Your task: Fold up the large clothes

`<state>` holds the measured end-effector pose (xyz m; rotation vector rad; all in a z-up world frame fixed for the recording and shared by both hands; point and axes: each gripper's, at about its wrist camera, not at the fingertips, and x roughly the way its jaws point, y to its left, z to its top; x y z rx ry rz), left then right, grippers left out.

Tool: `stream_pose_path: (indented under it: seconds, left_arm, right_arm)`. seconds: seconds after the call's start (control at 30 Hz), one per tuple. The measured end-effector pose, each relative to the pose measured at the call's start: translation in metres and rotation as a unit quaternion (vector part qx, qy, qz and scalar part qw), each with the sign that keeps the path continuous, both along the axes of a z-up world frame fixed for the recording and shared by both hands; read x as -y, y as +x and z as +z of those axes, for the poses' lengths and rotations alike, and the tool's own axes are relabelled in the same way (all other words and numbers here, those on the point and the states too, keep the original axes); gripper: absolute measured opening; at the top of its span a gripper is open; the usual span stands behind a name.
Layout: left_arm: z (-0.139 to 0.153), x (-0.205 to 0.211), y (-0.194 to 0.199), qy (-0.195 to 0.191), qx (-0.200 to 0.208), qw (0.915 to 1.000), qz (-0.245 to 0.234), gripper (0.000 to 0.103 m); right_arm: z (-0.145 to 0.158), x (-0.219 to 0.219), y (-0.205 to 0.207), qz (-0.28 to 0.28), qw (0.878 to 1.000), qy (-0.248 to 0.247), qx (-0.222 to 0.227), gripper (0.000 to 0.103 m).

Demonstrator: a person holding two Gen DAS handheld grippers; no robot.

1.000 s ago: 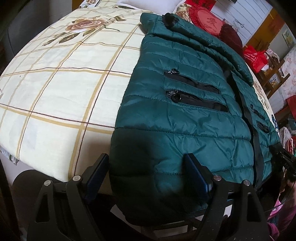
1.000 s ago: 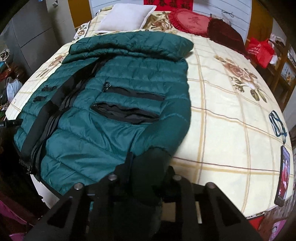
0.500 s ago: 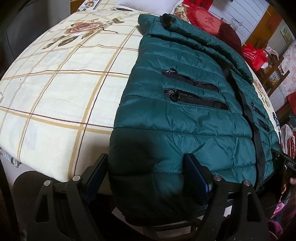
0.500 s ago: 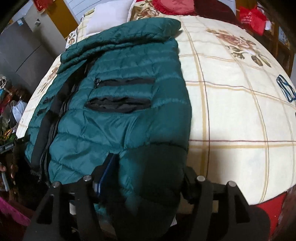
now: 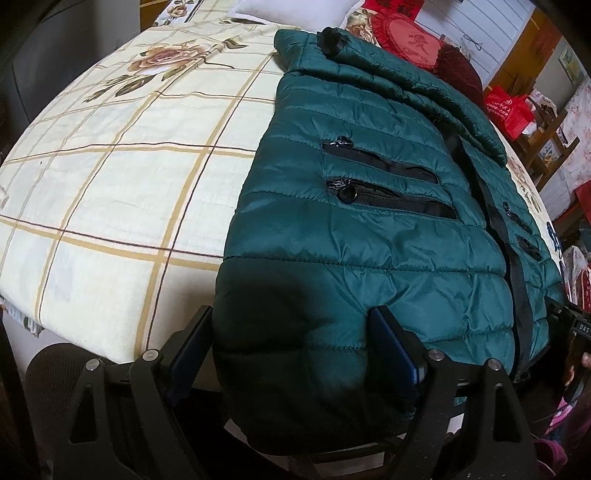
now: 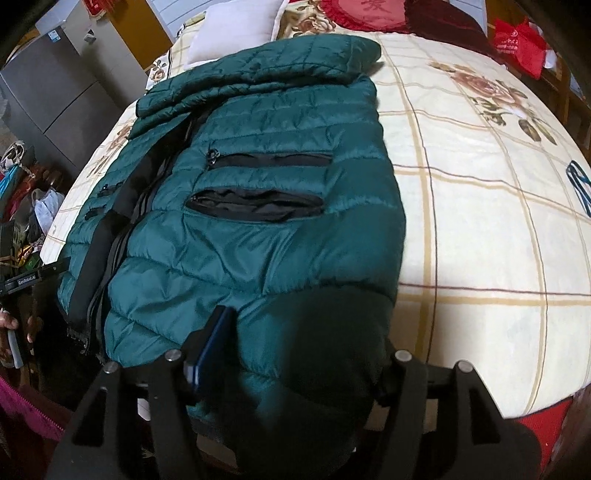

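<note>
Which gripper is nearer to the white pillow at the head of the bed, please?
Neither clearly. The left gripper and the right gripper both straddle the green jacket's hem at the foot of the bed, with the white pillow far beyond the jacket's collar end in both views.

jacket (image 5: pixel 369 206): green quilted puffer, flat on bed, hem hangs over near edge
L gripper (image 5: pixel 291 332): jaws spread wide, hem corner sits btwn fingers
bedsheet (image 5: pixel 122 177): cream plaid w/ rose print
far end: white pillow (image 5: pixel 295 9), red cushion (image 5: pixel 410 38)
</note>
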<state>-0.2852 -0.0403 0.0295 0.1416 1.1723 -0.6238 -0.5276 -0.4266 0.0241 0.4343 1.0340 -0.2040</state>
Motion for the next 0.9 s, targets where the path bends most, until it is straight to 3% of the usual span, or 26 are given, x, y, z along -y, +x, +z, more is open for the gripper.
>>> stream_pose_path:
  seconds: [0.4, 0.53, 0.57, 0.63, 0.67, 0.8, 0.9]
  left_arm:
    - [0.000, 0.001, 0.000, 0.002, 0.003, 1.0000, 0.000, 0.077]
    - [-0.001, 0.003, -0.001, 0.007, 0.008, 0.9999, -0.012, 0.077]
    - [0.000, 0.004, -0.002, 0.007, 0.009, 0.9998, -0.018, 0.074]
    - [0.002, 0.006, -0.005, 0.003, 0.009, 0.9994, -0.033, 0.051]
    - [0.004, 0.007, -0.006, 0.002, 0.012, 0.9991, -0.040, 0.046]
    - [0.015, 0.009, -0.004, 0.005, 0.035, 0.9981, -0.050, 0.015]
    - [0.029, 0.008, 0.003, -0.016, 0.038, 0.9980, -0.048, 0.008]
  right_arm:
    - [-0.001, -0.006, -0.001, 0.027, 1.000, -0.014, 0.008, 0.068]
    - [0.001, -0.006, -0.001, 0.039, 0.999, -0.007, 0.017, 0.052]
    - [0.001, -0.006, 0.000, 0.042, 0.999, -0.008, 0.018, 0.045]
    - [0.004, -0.007, 0.000, 0.049, 0.999, -0.012, 0.020, 0.036]
    - [0.007, -0.007, 0.001, 0.051, 0.998, -0.014, 0.022, 0.031]
    - [0.019, -0.003, 0.003, 0.056, 0.998, -0.003, 0.038, 0.024]
    - [0.036, 0.003, 0.004, 0.058, 0.996, 0.009, 0.068, 0.023]
